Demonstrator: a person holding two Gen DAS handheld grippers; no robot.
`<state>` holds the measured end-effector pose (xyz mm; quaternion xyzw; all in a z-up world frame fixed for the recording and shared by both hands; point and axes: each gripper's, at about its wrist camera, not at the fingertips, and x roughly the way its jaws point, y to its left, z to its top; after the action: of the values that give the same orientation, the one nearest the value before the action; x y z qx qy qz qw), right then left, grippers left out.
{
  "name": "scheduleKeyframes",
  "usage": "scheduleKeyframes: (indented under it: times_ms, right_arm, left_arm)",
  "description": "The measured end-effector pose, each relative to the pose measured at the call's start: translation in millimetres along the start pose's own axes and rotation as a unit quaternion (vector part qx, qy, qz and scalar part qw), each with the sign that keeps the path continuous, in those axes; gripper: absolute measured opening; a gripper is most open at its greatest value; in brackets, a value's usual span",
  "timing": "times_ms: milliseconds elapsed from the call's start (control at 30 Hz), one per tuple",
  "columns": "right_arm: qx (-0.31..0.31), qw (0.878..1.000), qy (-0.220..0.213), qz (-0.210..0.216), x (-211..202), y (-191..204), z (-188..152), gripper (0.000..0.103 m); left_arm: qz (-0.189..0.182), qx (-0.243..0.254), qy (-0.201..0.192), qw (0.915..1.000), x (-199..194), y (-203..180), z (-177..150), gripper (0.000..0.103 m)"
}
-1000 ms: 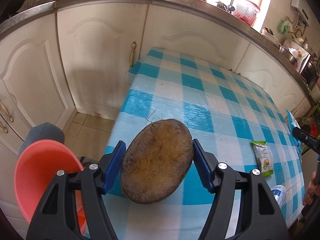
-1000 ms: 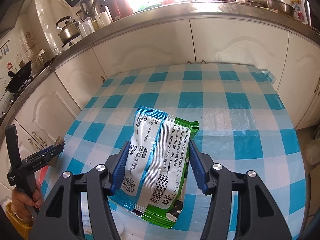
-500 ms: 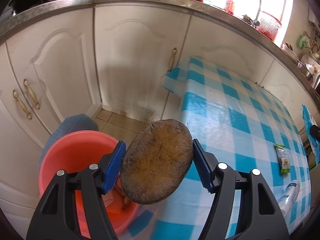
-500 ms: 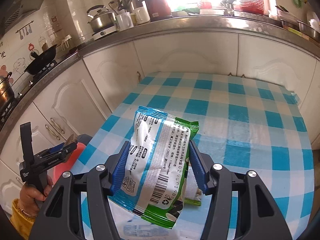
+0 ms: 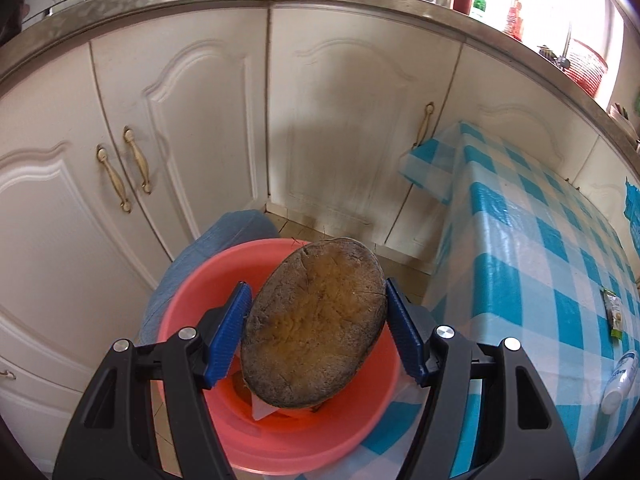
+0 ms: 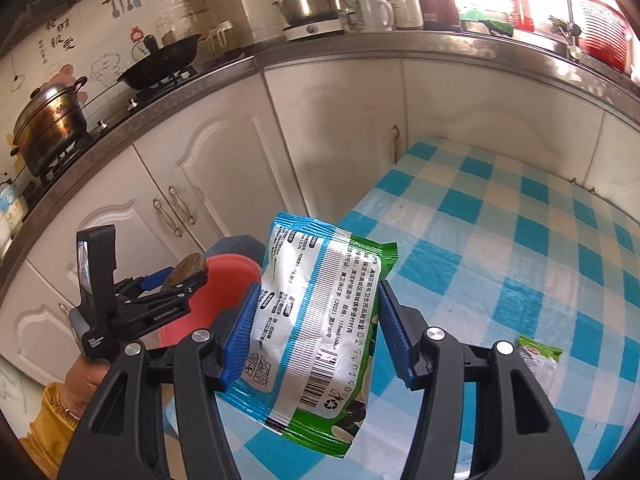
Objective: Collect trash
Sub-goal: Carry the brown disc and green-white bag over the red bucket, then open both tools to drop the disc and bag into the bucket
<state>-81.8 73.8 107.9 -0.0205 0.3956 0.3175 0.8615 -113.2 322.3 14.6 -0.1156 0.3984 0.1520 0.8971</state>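
My left gripper (image 5: 316,338) is shut on a brown oval husk-like piece of trash (image 5: 316,322) and holds it over the red bucket (image 5: 192,300), which stands on the floor beside the table and has scraps inside. My right gripper (image 6: 316,338) is shut on a white, blue and green plastic packet (image 6: 320,328) above the table's left end. In the right wrist view the left gripper (image 6: 176,280) with its brown piece hangs over the red bucket (image 6: 224,280).
The table with a blue-and-white checked cloth (image 5: 540,248) holds a small green packet (image 5: 613,312) and a white bottle (image 5: 618,380). White kitchen cabinets (image 5: 200,128) stand close behind the bucket. A blue bag (image 5: 224,236) lies behind the bucket.
My left gripper has carried the brown piece leftward off the table to above the red bucket. My right gripper has moved left with the packet, toward the table's left end.
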Motion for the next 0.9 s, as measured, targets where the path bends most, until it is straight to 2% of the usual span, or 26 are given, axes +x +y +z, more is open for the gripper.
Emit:
scheduleKeyframes:
  times_ms: [500,900]
  right_arm:
    - [-0.093,0.993,0.040,0.054,62.8,94.6,10.3,0.058]
    - [-0.128,0.988,0.068,0.059,108.6,129.0,5.4,0.059]
  left_arm:
    - [0.026,-0.028,0.016,0.9991,8.0,42.2,-14.5,0.067]
    - [0.034,-0.045,0.034,0.9979,18.8,59.4,-25.8,0.067]
